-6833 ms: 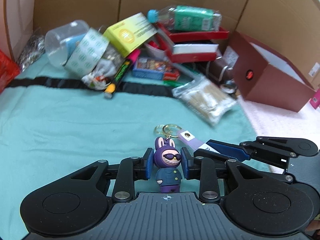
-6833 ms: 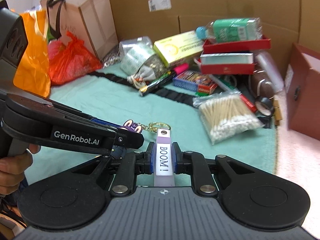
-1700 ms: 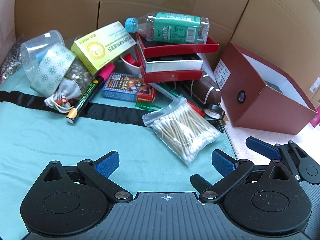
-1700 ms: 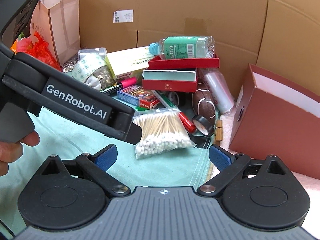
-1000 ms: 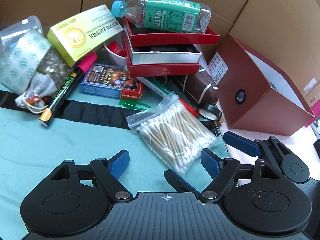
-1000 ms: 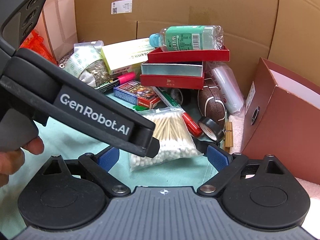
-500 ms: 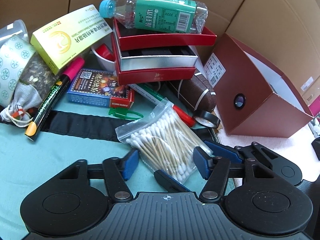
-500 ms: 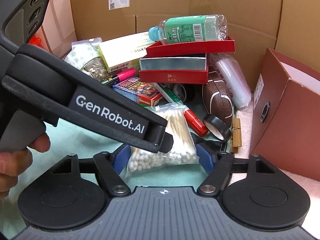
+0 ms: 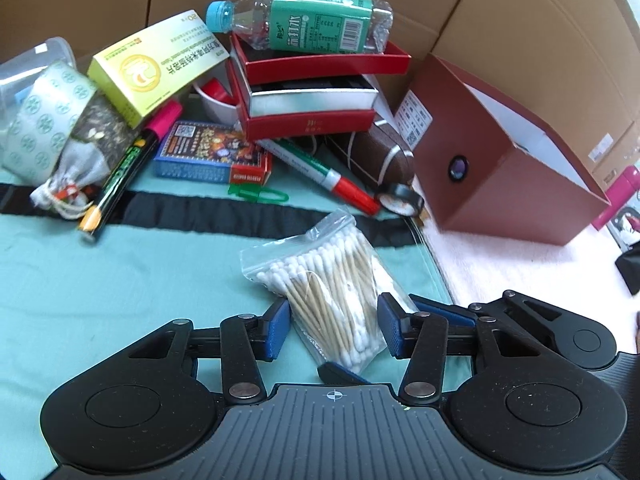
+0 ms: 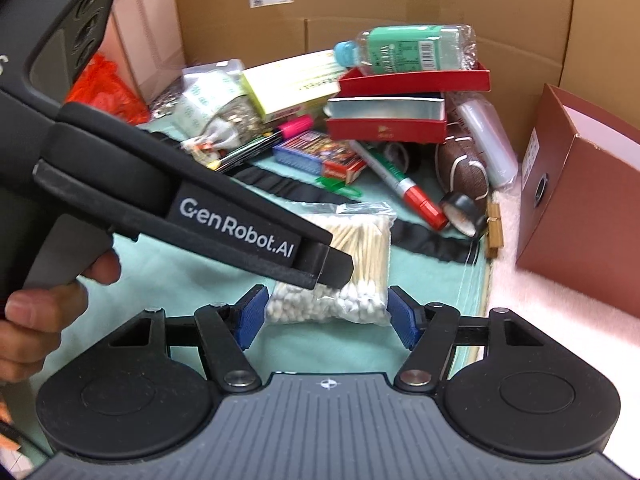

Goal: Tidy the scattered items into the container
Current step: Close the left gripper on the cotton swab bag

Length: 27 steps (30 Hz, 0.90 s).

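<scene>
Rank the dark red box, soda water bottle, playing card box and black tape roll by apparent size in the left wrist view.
1. dark red box
2. soda water bottle
3. playing card box; shorter than the bottle but deeper, so this order is unsure
4. black tape roll

The left gripper's body (image 10: 188,200) hides the cotton swab bag's (image 10: 360,256) nine o'clock half; whether either gripper's fingers touch it is unclear.

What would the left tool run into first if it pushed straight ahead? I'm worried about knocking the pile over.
The left tool already straddles the bag of cotton swabs, so it meets that first. The red-capped marker lies beyond, though depth there is unclear.
</scene>
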Available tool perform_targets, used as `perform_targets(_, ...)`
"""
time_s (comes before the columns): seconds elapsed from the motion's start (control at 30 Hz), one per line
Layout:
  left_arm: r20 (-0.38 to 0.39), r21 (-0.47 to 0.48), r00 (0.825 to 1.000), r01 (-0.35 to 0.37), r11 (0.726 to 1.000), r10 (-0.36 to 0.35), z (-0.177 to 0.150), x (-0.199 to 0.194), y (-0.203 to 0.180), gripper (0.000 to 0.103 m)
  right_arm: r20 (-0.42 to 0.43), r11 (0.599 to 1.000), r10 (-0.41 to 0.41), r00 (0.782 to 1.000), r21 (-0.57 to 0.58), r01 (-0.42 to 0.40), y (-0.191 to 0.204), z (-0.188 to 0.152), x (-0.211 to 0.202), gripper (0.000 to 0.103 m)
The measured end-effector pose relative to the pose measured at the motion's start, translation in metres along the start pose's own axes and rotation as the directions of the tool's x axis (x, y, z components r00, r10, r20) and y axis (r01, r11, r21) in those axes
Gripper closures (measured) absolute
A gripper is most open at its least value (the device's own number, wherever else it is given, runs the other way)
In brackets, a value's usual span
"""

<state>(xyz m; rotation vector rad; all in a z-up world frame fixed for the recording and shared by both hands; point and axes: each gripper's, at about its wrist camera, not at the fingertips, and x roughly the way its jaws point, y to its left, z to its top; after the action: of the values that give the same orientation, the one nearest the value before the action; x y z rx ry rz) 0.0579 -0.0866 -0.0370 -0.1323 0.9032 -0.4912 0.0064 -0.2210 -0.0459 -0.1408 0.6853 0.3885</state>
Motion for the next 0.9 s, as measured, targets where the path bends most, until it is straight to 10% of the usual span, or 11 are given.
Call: perform_targets(0.9, -0.009, 0.079, 1.000, -0.003, 0.997, 0.003, -0.038, -0.033, -0.015, 0.040, -0.011, 0.997, 0.072, 0.997, 0.006, -0.072, 0.016, -0.039, -0.052, 0.032)
